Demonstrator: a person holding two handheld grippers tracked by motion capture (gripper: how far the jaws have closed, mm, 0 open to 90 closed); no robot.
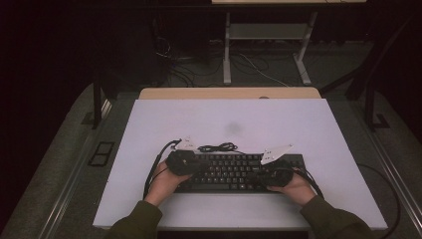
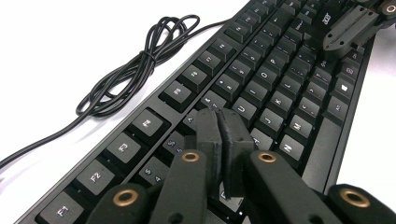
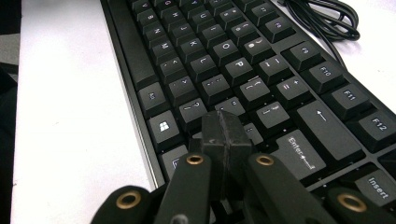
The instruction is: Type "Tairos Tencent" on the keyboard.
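Item: two hand-held grippers at a keyboard, typing work in hand. The left gripper (image 2: 223,122) is recorded with its jaws pressed together, nothing held between them, the joined tips poised over the left-centre letter keys; whether a key is actually depressed cannot be told. The right gripper (image 3: 225,125) is recorded likewise, jaws together and empty, the tips set low above the keys just left of the Enter key (image 3: 301,154); contact is again not settled. The black keyboard (image 1: 234,172) is located on the near half of the white table (image 1: 298,124), lying square to the person, with each end covered by a gripper. In the left gripper view the other gripper is noted farther off, at the far end of the key rows. A coiled black cable (image 2: 135,65) is entered just behind the function-key row, lying loose on the table and bunched at its middle; its plug end is not seen. Both hands are steadied at the keyboard's near edge, sleeves entering from below. Progress, as judged: grippers are positioned and closed for pressing keys; no screen or output is shown, so what has been typed cannot be assessed, and key presses are judged to remain.
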